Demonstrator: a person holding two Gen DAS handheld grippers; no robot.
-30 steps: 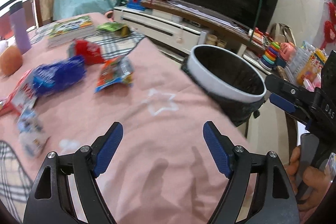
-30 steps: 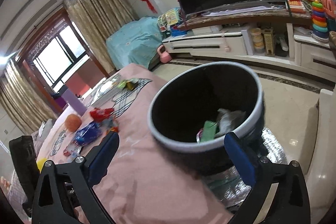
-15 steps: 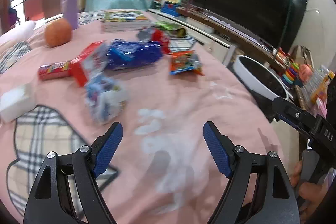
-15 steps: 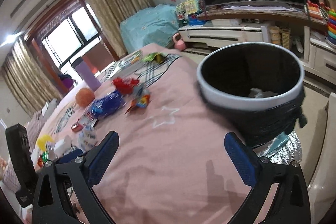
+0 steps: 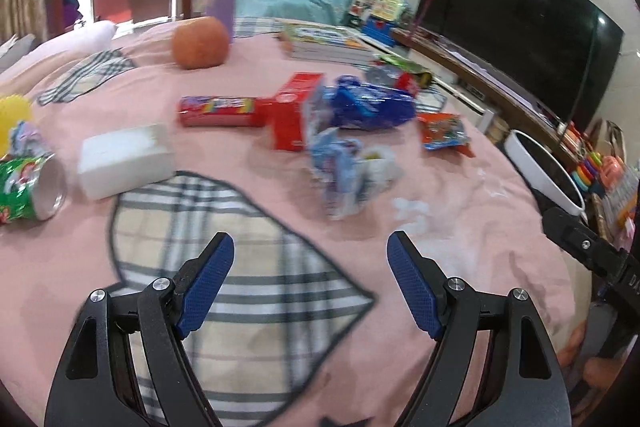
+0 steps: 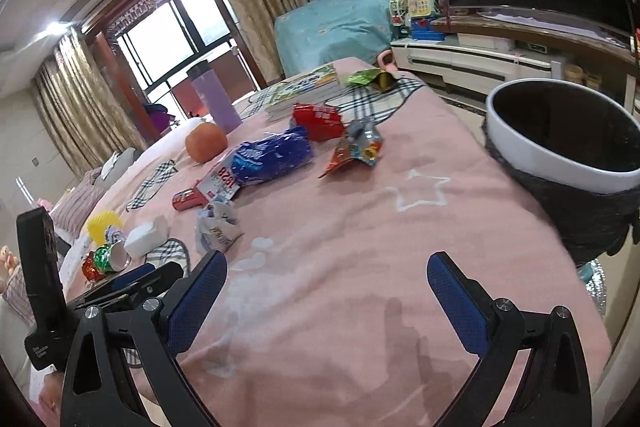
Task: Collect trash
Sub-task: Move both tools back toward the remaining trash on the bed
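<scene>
Both grippers swung from the round bin (image 6: 560, 147) toward crinkled wrappers (image 5: 352, 171) — fingers (image 5: 208, 283) spread, empty.

Pink bed (image 5: 460, 227) strewn with wrappers (image 5: 348, 167), books (image 5: 324, 43).

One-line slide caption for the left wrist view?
Open left claw above pink bedcover, facing scattered wrappers, bin at right.
</scene>
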